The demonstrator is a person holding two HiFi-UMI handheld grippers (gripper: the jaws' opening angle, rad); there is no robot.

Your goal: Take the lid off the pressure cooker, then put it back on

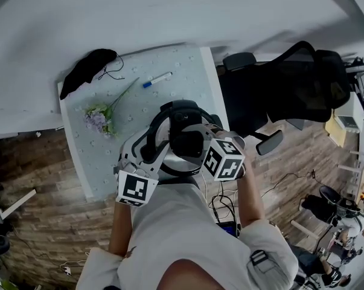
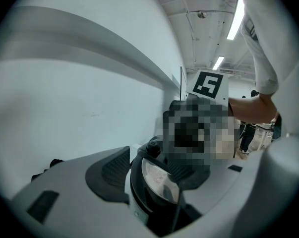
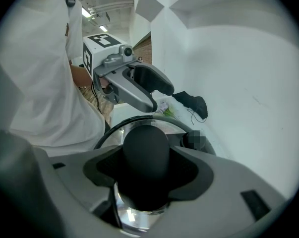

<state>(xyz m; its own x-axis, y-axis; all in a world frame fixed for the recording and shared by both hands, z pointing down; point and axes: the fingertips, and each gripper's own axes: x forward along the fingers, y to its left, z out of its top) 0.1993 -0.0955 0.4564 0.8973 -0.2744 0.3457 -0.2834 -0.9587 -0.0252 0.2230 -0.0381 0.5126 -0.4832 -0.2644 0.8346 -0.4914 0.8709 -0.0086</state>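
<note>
In the head view, we see the pressure cooker standing at the near edge of the surface, close in front of the person. Both grippers are on it, the left gripper at its left side and the right gripper over its middle. A flower sprig, a marker pen and a black cloth lie farther back, well apart from it.

In the left gripper view, the 2 jaws straddle the cooker's dark rim and the shiny lid. The pads sit against either side, so we read this gripper as clamped on the pressure cooker to steady it.

In the right gripper view, the jaws are clamped on the lid's black knob. The lid looks seated on the pot.

We judge the step in hand to be working the lid at its seat, though we cannot tell whether it is being freed or fastened. The next move calls for the left gripper to brace the pot while the right gripper turns the knob squarely, without tilting the lid.
</note>
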